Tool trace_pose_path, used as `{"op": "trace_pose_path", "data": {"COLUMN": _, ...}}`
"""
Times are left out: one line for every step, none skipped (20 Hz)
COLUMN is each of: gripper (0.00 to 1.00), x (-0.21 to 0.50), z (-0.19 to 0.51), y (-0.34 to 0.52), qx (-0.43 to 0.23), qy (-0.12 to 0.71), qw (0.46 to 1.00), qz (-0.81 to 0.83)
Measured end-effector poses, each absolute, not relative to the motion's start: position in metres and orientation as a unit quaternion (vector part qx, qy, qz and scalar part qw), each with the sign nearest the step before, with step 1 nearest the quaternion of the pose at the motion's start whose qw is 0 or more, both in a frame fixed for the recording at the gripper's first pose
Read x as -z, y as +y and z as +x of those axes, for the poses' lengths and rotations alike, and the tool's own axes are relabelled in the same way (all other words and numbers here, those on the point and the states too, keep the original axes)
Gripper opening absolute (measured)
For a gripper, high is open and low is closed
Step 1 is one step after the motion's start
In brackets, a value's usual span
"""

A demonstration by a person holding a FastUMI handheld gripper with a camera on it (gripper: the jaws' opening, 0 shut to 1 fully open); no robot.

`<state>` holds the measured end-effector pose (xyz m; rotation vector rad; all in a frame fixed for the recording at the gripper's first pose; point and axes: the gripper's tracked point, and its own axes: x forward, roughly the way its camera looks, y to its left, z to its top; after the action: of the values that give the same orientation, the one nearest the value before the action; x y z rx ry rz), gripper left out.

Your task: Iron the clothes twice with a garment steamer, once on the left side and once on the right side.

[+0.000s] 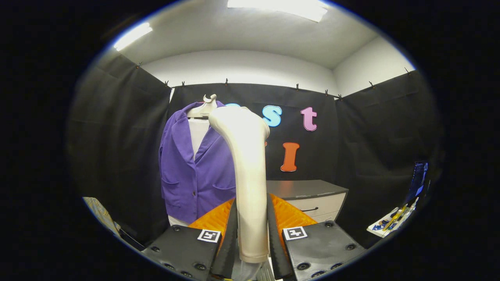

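From my feed, L to R: purple jacket (193,171) hangs on a hanger (203,109) over a white top, against the booth wall, beyond the jaws. Garment steamer (248,175) stands upright w/ its handle pinched between both fingers of my gripper (250,234), head partly overlapping the jacket's right side. Grey drawer unit (312,199) sits behind, to the right.

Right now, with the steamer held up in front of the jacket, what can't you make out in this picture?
- Purple jacket: its far side is hidden behind the garment steamer, which the gripper clamps.
- Steamer head: its face points away toward the jacket, so any steam is unseen.
- Drawer cabinet: partly covered by the steamer and fingers.
- Items beside the cabinet: too small to identify.
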<state>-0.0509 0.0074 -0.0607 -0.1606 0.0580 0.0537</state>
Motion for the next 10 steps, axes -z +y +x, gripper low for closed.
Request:
{"op": "trace_pose_path", "data": {"gripper": 0.45, "x": 0.061, "z": -0.054, "y": 0.003, "qx": -0.027, "qy": 0.03, "qw": 0.996, "qz": -0.077}}
{"op": "trace_pose_path", "data": {"gripper": 0.45, "x": 0.061, "z": -0.057, "y": -0.001, "qx": -0.027, "qy": 0.031, "qw": 0.996, "qz": -0.074}}
{"op": "trace_pose_path", "data": {"gripper": 0.45, "x": 0.062, "z": -0.059, "y": -0.005, "qx": -0.027, "qy": 0.031, "qw": 0.997, "qz": -0.071}}
{"op": "trace_pose_path", "data": {"gripper": 0.45, "x": 0.062, "z": -0.061, "y": -0.008, "qx": -0.026, "qy": 0.03, "qw": 0.997, "qz": -0.068}}
{"op": "trace_pose_path", "data": {"gripper": 0.45, "x": 0.063, "z": -0.062, "y": -0.012, "qx": -0.024, "qy": 0.03, "qw": 0.997, "qz": -0.066}}
{"op": "trace_pose_path", "data": {"gripper": 0.45, "x": 0.063, "z": -0.062, "y": -0.015, "qx": -0.021, "qy": 0.03, "qw": 0.997, "qz": -0.064}}
{"op": "trace_pose_path", "data": {"gripper": 0.45, "x": 0.065, "z": -0.062, "y": -0.016, "qx": -0.019, "qy": 0.03, "qw": 0.997, "qz": -0.063}}
{"op": "trace_pose_path", "data": {"gripper": 0.45, "x": 0.065, "z": -0.064, "y": -0.018, "qx": -0.017, "qy": 0.031, "qw": 0.997, "qz": -0.062}}
{"op": "trace_pose_path", "data": {"gripper": 0.45, "x": 0.065, "z": -0.065, "y": -0.018, "qx": -0.016, "qy": 0.031, "qw": 0.998, "qz": -0.06}}
{"op": "trace_pose_path", "data": {"gripper": 0.45, "x": 0.066, "z": -0.066, "y": -0.019, "qx": -0.015, "qy": 0.032, "qw": 0.998, "qz": -0.06}}
